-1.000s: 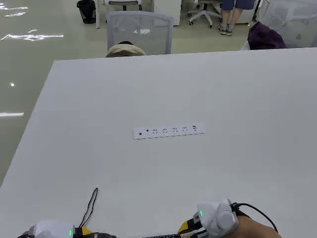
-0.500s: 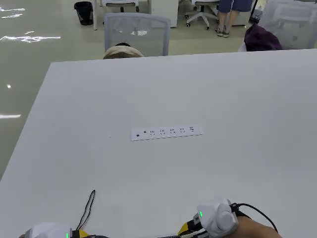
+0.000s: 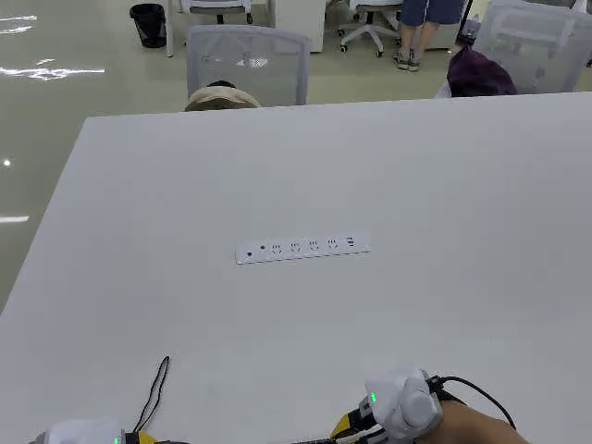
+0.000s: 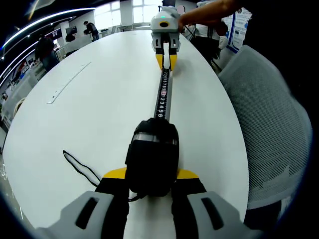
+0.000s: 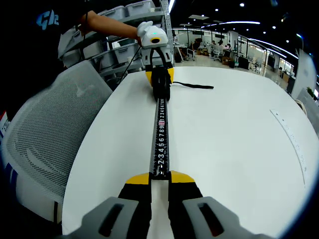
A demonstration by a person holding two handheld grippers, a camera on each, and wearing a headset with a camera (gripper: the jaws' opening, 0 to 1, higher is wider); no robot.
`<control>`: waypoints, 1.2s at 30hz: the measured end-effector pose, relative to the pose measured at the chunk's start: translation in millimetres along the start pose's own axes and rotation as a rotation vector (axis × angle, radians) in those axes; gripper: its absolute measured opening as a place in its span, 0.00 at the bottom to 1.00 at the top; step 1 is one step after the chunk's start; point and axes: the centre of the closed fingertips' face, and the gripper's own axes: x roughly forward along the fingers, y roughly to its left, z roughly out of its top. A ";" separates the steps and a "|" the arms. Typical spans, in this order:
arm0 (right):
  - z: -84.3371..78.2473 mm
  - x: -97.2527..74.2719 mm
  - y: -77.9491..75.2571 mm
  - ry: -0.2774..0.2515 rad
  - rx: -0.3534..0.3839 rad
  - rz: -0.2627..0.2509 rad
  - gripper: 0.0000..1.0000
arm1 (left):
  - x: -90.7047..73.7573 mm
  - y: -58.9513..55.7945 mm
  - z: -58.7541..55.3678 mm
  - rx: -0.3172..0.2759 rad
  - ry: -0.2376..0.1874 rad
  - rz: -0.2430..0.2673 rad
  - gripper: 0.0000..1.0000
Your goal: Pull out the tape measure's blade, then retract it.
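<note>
The left gripper [image 4: 151, 175] fingers [image 4: 115, 174] clamp the case [image 4: 152, 149]; the right gripper [image 5: 159, 178] fingers seemingly pinch the blade [image 5: 160, 134] tip. A slip could whip it back.

The black tape measure [image 4: 152, 159] has its dark, white-numbered blade [image 4: 162, 94] drawn out long and straight.

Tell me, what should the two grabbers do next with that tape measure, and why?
Probably ease the right gripper back toward the left gripper, letting the blade slide home. The blade lies stretched along the table between them, its tip pinched by the right gripper and the black case clamped in the left, so the pull-out looks done.
</note>
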 end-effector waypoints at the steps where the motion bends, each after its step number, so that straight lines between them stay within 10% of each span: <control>1: 0.1 -0.4 0.3 0.000 0.002 0.001 0.09 | 0.1 0.0 0.2 -0.001 0.000 0.000 0.28; 36: -12.2 -11.2 1.9 0.008 0.023 0.001 0.09 | 0.7 0.1 -0.8 0.002 0.005 -0.001 0.28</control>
